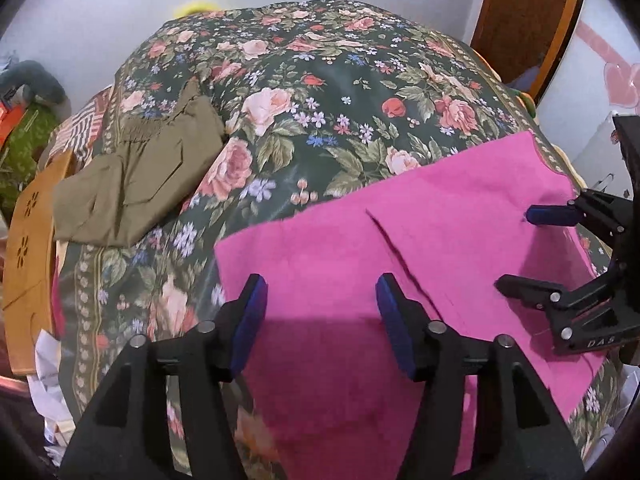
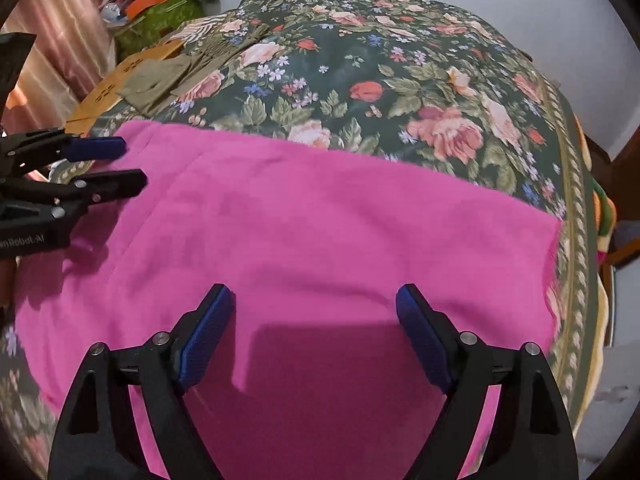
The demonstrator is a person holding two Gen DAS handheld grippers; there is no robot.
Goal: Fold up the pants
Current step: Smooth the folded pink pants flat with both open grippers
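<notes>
Bright pink pants (image 1: 400, 248) lie flat on the floral bedspread, also filling the right wrist view (image 2: 300, 224). A seam or fold edge runs across them in the left wrist view. My left gripper (image 1: 320, 292) is open and empty, hovering over the pants' left part; it also shows at the left of the right wrist view (image 2: 134, 164). My right gripper (image 2: 316, 304) is open and empty over the pants' right part; it also shows at the right of the left wrist view (image 1: 516, 248).
Folded olive-green pants (image 1: 136, 176) lie at the bed's far left, also in the right wrist view (image 2: 168, 80). The floral bedspread (image 1: 320, 100) stretches beyond. A wooden panel (image 1: 28, 260) and clutter sit left of the bed. A wooden door frame (image 1: 516, 16) stands at right.
</notes>
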